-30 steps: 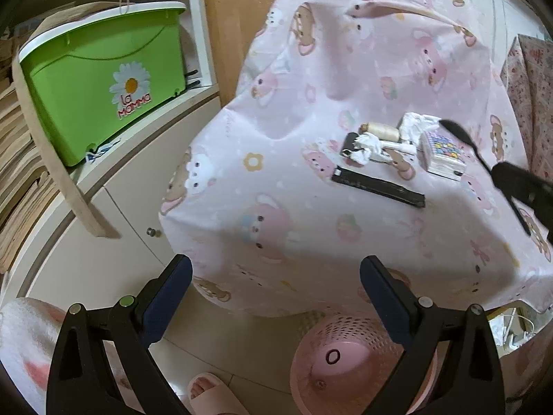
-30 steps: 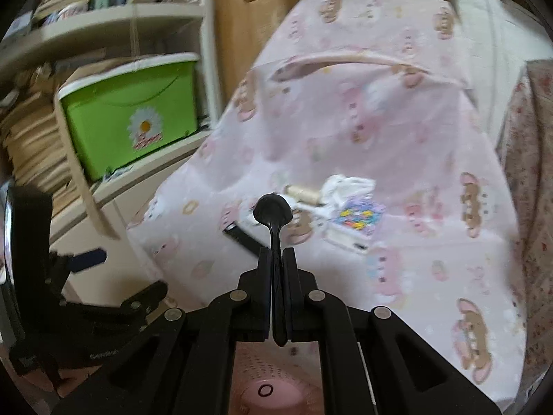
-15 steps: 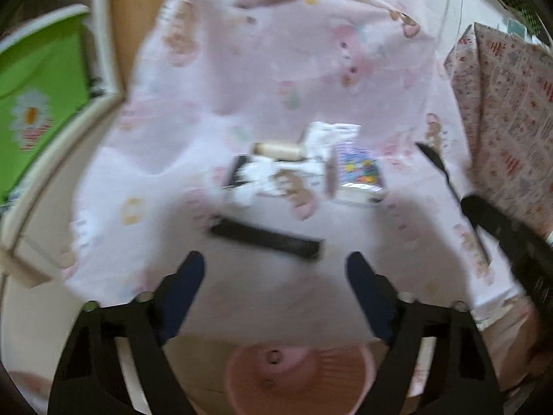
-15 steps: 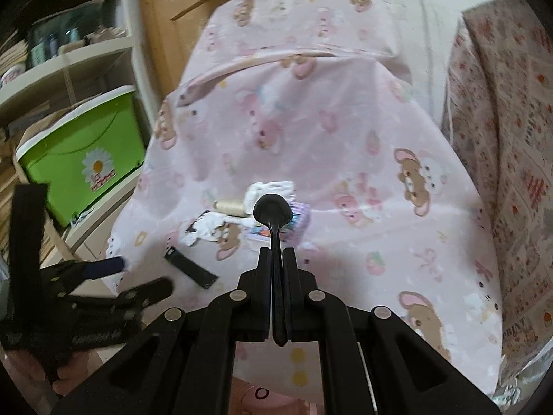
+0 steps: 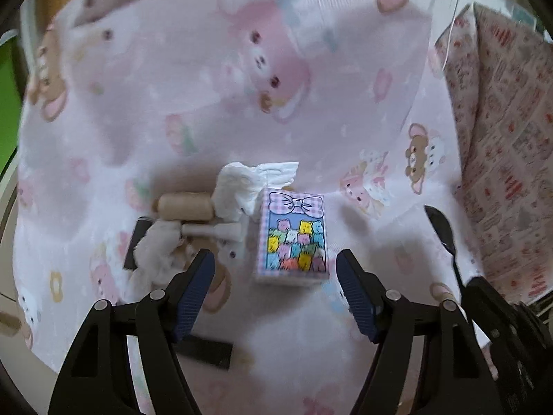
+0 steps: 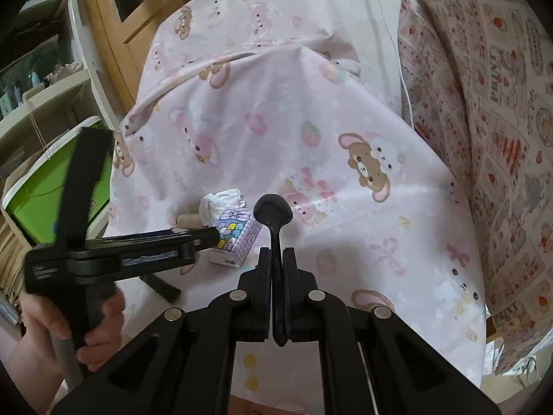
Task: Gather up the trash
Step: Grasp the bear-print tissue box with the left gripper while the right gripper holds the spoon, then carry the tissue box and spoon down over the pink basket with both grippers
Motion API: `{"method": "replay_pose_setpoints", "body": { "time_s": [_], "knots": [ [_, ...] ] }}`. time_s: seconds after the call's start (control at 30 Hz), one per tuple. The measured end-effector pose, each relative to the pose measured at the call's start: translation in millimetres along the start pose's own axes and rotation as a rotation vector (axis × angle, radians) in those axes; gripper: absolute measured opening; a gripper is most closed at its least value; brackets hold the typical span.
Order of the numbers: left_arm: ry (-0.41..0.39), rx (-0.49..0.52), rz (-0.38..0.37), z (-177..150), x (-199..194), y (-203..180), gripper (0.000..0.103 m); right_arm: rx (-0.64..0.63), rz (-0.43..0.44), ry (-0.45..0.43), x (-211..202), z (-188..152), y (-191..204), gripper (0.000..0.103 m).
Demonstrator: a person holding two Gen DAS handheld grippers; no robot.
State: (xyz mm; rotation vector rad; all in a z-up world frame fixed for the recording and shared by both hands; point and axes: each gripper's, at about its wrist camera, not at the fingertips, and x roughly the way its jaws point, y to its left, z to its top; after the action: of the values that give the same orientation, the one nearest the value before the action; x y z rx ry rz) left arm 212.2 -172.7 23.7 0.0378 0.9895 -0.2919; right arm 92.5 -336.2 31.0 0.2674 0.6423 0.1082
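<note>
My left gripper [image 5: 274, 269] hangs over the near edge of the table draped in a pink cartoon-print cloth [image 5: 242, 69]; its jaws have just been closing and now stand partly open, with nothing pressed between the blue ribbed pads [image 5: 193, 290]. The small rectangular tissue pack printed with coloured bears and a purple bow [image 5: 293, 238] lies flat just beyond the fingertips, in line with the gap but not touched. Against the pack's far corner sits a crumpled white tissue [image 5: 249, 186]; to its left lie a beige cylindrical spool [image 5: 185, 205], a second wad of white tissue [image 5: 157, 252] and a small white tube [image 5: 211, 231], all bunched together. A flat black strip [image 5: 207, 349] lies at the near edge, partly behind my left finger. My right gripper [image 6: 278, 266] is fully closed on the handle of a black plastic spoon [image 6: 273, 211], bowl pointing forward above the cloth. A hand [image 6: 86, 325] grips the left tool's handle.
</note>
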Motion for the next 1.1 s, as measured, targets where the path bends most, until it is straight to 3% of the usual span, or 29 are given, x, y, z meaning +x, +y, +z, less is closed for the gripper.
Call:
{"method": "replay_pose_setpoints", "body": {
  "time_s": [0.23, 0.3, 0.33, 0.43, 0.6, 0.8, 0.97, 1.1],
  "knots": [
    [0.044, 0.033, 0.023, 5, 30, -15, 0.070, 0.001, -0.018, 0.012, 6, -3, -6, 0.007],
    [0.066, 0.010, 0.019, 3, 36, -14, 0.063, 0.011, -0.018, 0.017, 8, -3, -8, 0.007],
    [0.080, -0.015, 0.004, 2, 39, -12, 0.052, 0.015, -0.016, 0.019, 8, -3, -9, 0.007],
    [0.076, -0.060, -0.014, 1, 40, -9, 0.050, 0.019, -0.018, 0.022, 10, -4, -9, 0.007],
    [0.028, -0.091, -0.028, -4, 18, -1, 0.050, 0.011, -0.013, 0.025, 11, -5, -5, 0.007],
    [-0.041, -0.059, -0.043, -19, -22, 4, 0.050, -0.010, -0.003, 0.025, 10, -7, 3, 0.007],
    [-0.072, -0.120, -0.110, -32, -45, 15, 0.050, -0.026, 0.013, 0.020, 6, -9, 10, 0.007],
    [-0.112, -0.108, -0.091, -43, -62, 13, 0.050, -0.044, 0.039, 0.002, -8, -9, 17, 0.007]
  ]
}}
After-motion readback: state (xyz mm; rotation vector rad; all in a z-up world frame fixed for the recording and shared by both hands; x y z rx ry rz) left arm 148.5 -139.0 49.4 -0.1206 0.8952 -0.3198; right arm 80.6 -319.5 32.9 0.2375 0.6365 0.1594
